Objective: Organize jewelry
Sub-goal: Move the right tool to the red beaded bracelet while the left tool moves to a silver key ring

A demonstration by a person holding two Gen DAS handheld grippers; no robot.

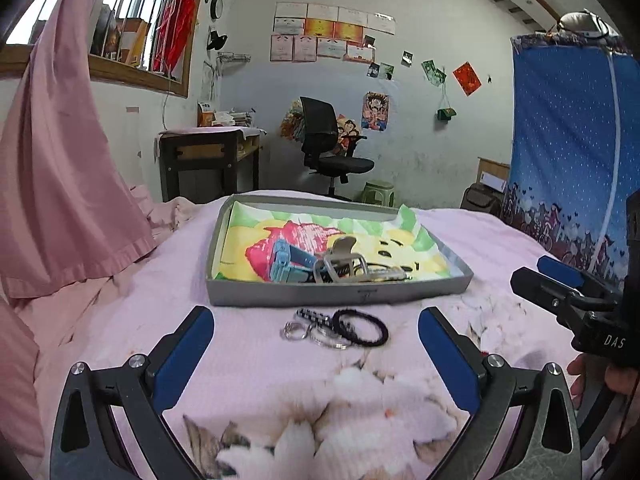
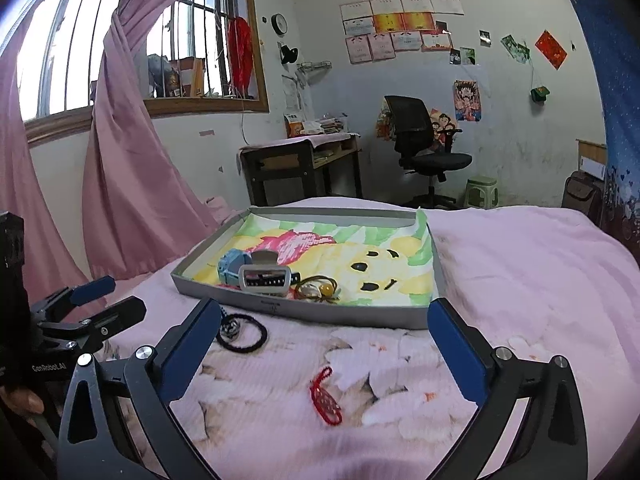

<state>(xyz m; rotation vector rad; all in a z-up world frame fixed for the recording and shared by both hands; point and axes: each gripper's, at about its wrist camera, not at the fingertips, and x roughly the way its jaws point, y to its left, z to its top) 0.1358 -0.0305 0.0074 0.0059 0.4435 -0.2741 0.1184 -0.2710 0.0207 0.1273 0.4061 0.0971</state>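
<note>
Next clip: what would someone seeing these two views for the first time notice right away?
First, the shallow grey tray on the pink bedspread, lined with a bright cartoon drawing and holding a blue watch and a grey hair claw near its front edge. In front of it lie a black hair tie with silver rings, and a red ornament between the open jaws of the right gripper.

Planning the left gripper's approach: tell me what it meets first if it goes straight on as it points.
Likely the small pile on the bedspread: silver rings and black hair tie, between the open left gripper and the grey tray. Depth is uncertain.
</note>
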